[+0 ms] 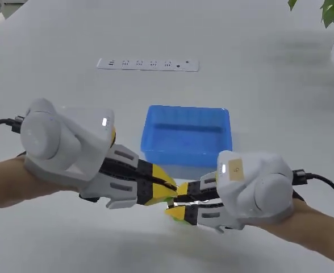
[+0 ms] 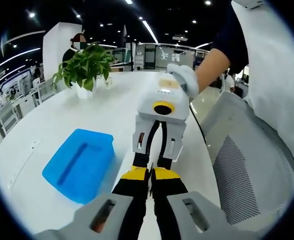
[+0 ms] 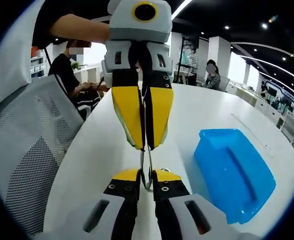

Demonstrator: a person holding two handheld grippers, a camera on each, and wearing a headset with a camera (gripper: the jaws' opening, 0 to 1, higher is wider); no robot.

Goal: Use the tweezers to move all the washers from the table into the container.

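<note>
The metal tweezers [image 3: 146,167] run between the two grippers, which meet tip to tip over the table in front of the blue container [image 1: 187,136]. My left gripper [image 1: 170,193] comes in from the left, and its yellow-tipped jaws pinch one end of the tweezers. From the right, my right gripper [image 1: 176,211] has its jaws closed on the other, looped end. In the right gripper view the left gripper [image 3: 146,145] hangs from above onto my right gripper [image 3: 147,176]. In the left gripper view my left gripper [image 2: 151,175] faces the right gripper [image 2: 151,161]. The container [image 3: 237,175] looks empty. I cannot make out any washers.
A white power strip [image 1: 148,64] lies on the table beyond the container. A potted plant [image 2: 84,67] stands at the far right corner of the table. A mesh office chair [image 2: 247,170] sits at the near edge, and people sit at desks in the background.
</note>
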